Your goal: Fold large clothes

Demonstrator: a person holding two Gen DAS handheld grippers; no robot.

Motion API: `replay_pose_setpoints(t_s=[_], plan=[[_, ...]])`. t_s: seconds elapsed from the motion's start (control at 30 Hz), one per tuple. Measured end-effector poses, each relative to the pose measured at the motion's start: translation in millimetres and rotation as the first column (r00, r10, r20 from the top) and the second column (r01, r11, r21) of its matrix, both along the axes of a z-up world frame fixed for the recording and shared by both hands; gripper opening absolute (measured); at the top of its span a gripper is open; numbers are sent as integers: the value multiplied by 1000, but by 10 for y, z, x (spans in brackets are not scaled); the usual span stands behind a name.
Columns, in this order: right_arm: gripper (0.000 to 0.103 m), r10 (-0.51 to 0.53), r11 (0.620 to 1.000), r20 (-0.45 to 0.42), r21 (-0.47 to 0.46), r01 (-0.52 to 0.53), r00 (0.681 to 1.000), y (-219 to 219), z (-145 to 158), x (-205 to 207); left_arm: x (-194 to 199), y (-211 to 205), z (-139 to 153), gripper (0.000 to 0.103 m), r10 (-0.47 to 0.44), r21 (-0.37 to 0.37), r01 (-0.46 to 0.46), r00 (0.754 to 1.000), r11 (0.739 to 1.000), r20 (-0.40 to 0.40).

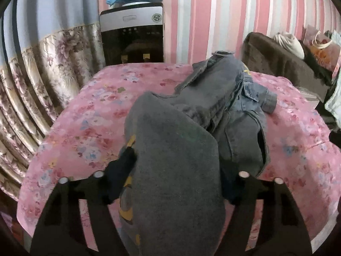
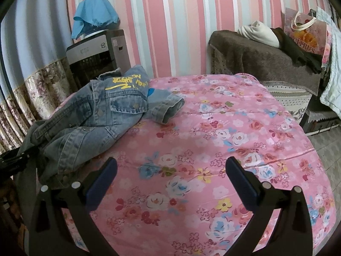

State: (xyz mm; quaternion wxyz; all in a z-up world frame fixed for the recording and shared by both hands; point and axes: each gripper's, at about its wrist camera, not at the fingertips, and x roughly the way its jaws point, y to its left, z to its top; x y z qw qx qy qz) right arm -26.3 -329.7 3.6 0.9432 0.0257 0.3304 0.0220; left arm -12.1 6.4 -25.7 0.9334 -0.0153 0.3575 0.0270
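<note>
denim jacket (sleeve end) fills the left gripper.

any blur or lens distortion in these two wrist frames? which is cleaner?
Left wrist view: the denim jacket fills the centre between the jaws of the left gripper, soft and smeared up close; the curtain bows strongly at the edge. Right wrist view: cleaner, the yellow lettering on the jacket is sharp, the pink floral bedspread crisp; wall stripes curve, corners vignetted black.
</note>
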Motion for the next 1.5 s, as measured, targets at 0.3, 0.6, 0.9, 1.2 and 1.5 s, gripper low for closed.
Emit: replay_pose_setpoints(t_s=[0.3,0.6,0.9,1.2,1.5], plan=[[102,6,1000,1,2,-6,1000,9,24,18,193,219,208,24,-17,64,14,999,998,49],[102,54,996,49,-78,-50,997,116,230,317,665,507,652,22,18,162,-44,987,986,161],[101,46,992,12,-115,-44,999,135,85,1219,1209,859,865,23,107,175,-147,970,974,220],[101,6,996,-159,-86,-19,987,309,-568,2143,1460,1046,599,27,168,193,-208,965,959,201],[4,116,991,-189,-36,-125,975,543,-641,2315,1825,1117,450,27,181,167,-207,971,964,155]])
